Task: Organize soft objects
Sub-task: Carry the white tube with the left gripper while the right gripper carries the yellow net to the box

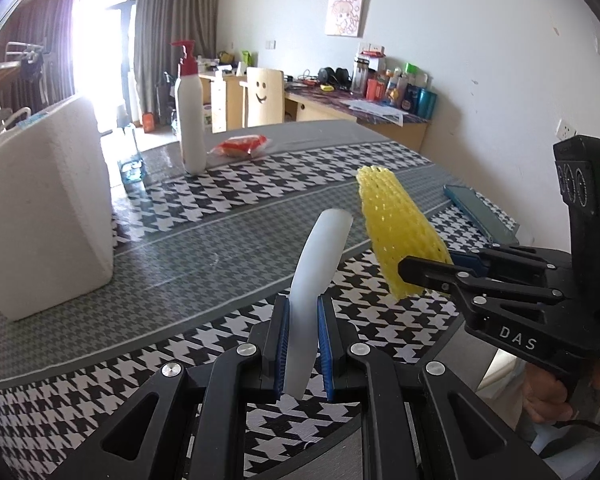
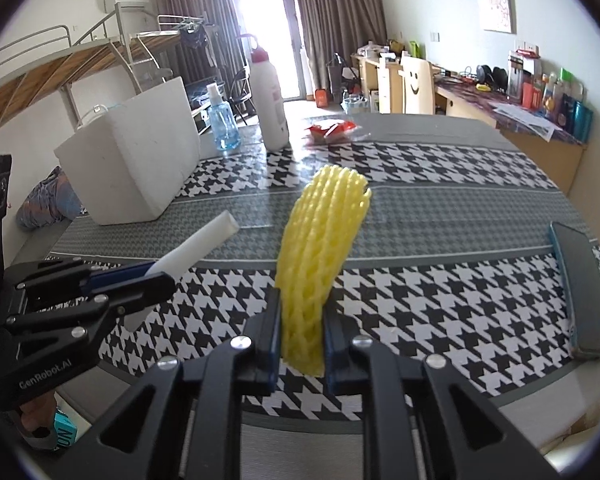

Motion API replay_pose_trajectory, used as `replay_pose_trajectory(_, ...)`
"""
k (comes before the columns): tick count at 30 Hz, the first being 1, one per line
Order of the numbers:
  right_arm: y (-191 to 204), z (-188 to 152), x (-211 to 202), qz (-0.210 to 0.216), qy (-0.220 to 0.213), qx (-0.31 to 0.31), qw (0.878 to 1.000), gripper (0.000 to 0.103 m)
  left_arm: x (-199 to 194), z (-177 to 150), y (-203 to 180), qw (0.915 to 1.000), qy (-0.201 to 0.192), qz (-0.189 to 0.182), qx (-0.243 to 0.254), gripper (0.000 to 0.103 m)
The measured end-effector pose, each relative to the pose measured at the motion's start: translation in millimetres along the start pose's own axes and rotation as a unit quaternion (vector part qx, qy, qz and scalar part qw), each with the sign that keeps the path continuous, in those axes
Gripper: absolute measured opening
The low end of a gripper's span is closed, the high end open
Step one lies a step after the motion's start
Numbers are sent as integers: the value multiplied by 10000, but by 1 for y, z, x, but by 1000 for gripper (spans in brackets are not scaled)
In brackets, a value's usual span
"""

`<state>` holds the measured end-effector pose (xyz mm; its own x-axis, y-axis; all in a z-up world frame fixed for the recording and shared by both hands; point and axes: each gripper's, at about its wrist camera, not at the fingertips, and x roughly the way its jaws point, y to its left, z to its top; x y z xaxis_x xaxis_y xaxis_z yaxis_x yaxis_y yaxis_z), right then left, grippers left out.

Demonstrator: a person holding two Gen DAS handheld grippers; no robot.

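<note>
The left gripper [image 1: 303,344] fingers clamp a smooth, curved white foam tube [image 1: 316,264], while the right gripper [image 2: 301,344] fingers clamp a yellow foam-mesh sleeve [image 2: 320,248] at 12 o'clock.

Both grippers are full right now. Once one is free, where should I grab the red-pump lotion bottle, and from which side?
Grip the lotion bottle around its straight white body, below the red pump. It stands upright, so come in level. Approach from the near, open tabletop side; the white foam box and blue spray bottle crowd its left.
</note>
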<state>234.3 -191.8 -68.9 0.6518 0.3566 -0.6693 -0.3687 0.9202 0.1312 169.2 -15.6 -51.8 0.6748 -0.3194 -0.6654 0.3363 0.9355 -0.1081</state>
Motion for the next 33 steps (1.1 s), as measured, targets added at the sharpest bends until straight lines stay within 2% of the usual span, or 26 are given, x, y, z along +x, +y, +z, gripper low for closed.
replay_pose_trajectory(9, 5, 13, -8, 28, -189, -79, 9998, 21, -14, 11, 2, 9996, -254, 120, 100, 15)
replay_pose_trajectory(20, 6, 36, -13, 66, -387, -211, 9990, 21, -31, 27, 18, 9983, -521, 277, -1, 15)
replay_pose_trajectory(33, 15, 65, -16, 238, -667, -520, 9961, 21, -53, 47, 28, 9934, -867, 744, -71, 15)
